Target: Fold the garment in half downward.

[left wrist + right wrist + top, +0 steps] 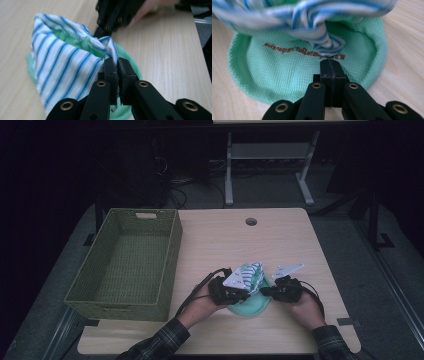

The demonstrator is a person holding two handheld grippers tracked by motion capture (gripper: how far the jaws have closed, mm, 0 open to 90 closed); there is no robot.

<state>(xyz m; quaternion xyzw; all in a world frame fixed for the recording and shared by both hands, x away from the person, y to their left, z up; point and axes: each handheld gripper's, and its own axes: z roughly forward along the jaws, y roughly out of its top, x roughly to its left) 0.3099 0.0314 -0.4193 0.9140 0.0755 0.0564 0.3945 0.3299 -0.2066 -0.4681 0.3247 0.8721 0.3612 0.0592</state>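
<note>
The left gripper (117,65) is clamped on the edge of a blue-and-white striped cloth (62,65), its jaws pinching a fold of the fabric right at their tips. The right gripper (331,65) has its jaws pressed together; the twisted end of the striped cloth (322,42) hangs just ahead of and above its tips, and I cannot tell whether any fabric is caught between them.

The cloth sits between the two grippers (252,276), draped over a mint-green mesh pouch (287,70) that lies flat on the wooden table (280,235) directly under both sets of jaws. A green woven basket (127,260) stands well off to the left gripper's outer side.

The cloth looks light, thin and limp: it should drape and bunch rather than hold shape, and it will likely slip out of a shallow pinch. A hem or corner, taken deep in the jaws, seems the safest hold. The mesh pouch looks equally soft and flexible.

The cloth is gathered into a peaked, tent-like shape, its ridge running roughly from one gripper to the other, stripes slanting away from the left gripper's tips.
</note>
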